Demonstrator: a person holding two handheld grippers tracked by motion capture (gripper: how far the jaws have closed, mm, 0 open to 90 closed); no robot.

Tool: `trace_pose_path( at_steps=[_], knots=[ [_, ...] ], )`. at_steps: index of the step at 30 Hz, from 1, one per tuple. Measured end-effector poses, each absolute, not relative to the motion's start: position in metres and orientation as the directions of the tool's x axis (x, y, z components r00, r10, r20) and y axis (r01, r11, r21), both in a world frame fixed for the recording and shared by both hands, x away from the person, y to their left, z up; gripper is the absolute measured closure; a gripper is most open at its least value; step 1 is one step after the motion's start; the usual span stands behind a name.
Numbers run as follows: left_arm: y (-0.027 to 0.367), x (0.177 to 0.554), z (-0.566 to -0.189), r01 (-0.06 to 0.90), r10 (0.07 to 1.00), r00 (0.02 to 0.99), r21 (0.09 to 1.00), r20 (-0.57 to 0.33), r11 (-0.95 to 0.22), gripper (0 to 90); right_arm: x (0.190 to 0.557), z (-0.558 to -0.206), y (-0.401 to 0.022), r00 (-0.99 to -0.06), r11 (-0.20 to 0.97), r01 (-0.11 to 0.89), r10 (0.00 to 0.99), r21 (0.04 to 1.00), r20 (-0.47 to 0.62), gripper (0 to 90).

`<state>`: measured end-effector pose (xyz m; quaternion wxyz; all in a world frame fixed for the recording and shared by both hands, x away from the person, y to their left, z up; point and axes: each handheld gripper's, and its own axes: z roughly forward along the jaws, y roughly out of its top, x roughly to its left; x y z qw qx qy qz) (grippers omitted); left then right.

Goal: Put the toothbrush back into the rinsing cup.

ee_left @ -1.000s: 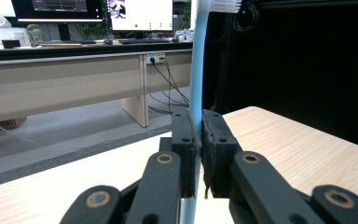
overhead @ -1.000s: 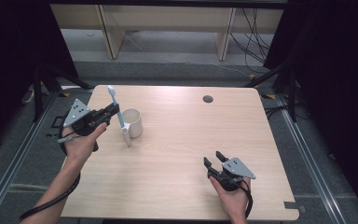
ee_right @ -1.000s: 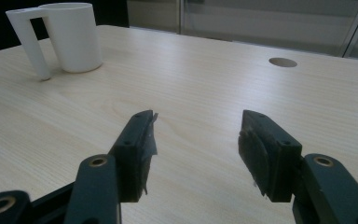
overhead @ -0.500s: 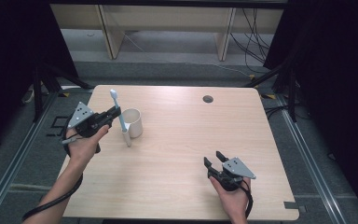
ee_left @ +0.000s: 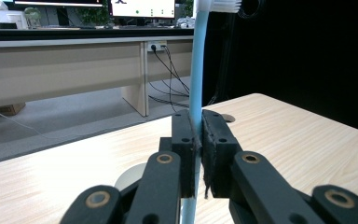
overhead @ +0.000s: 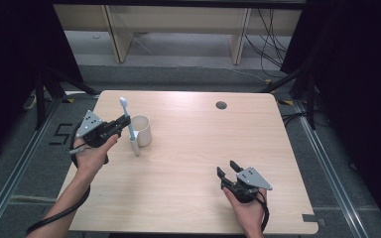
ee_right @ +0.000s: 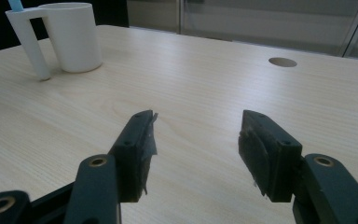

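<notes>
Two grippers in frame, one loaded. The left gripper (overhead: 121,122) has its jaws clamped on the light-blue handle of a toothbrush (overhead: 127,124), held near upright with the bristle head on top; in the left gripper view the pads pinch the handle (ee_left: 196,93) at a narrow point well below the head. The brush hangs at the left side of the white cup (overhead: 142,130), apparently over the cup's hollow side handle, whose post (ee_right: 32,46) reaches down to the table (overhead: 188,163); a blue tip shows at the top of that post in the right gripper view.

The right gripper (overhead: 231,169) rests near the table's front right edge, jaws apart, nothing between them, well apart from the cup.

Risks, as judged:
- Thin, smooth handle in a small contact patch: it could pivot or slip between the pads if the tip catches the post's rim.
- The cup is light-looking and unsupported. A sideways push from the brush or the jaws could slide or tip it, since the right gripper is not bracing it.
- Release while tilted could let the brush topple out onto the table.
</notes>
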<state>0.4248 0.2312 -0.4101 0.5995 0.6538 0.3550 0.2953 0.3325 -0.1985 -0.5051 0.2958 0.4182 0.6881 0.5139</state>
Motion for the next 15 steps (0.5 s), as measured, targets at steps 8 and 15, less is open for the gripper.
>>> trace_pose_path(
  at_steps=[8,15],
  knots=[
    [0.23,0.425,-0.419,0.116,0.822,0.568,0.992,-0.034,-0.04,83.8,0.332,-0.505,-0.2,-0.47,0.149,0.265,0.883,0.953,-0.007,45.7],
    [0.23,0.426,-0.428,0.125,0.827,0.561,0.991,-0.033,-0.045,83.7,0.331,-0.505,-0.199,-0.47,0.132,0.285,0.882,0.949,0.018,45.7]
  ],
)
